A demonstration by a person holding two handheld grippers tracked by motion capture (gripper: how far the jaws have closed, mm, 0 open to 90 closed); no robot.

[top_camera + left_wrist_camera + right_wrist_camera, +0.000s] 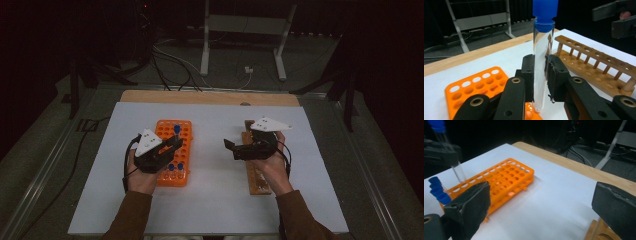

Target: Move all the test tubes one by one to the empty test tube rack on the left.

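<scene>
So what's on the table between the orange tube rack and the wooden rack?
Nothing: in the high view, bare white table sheet separates the orange tube rack from the wooden rack.

A dim room is seen. A grey floor [240, 60] is crossed by cables [170, 62]. A white metal stand [245, 30] is placed beyond the white-covered table [215, 200], whose wooden edge [210, 97] is exposed.
</scene>
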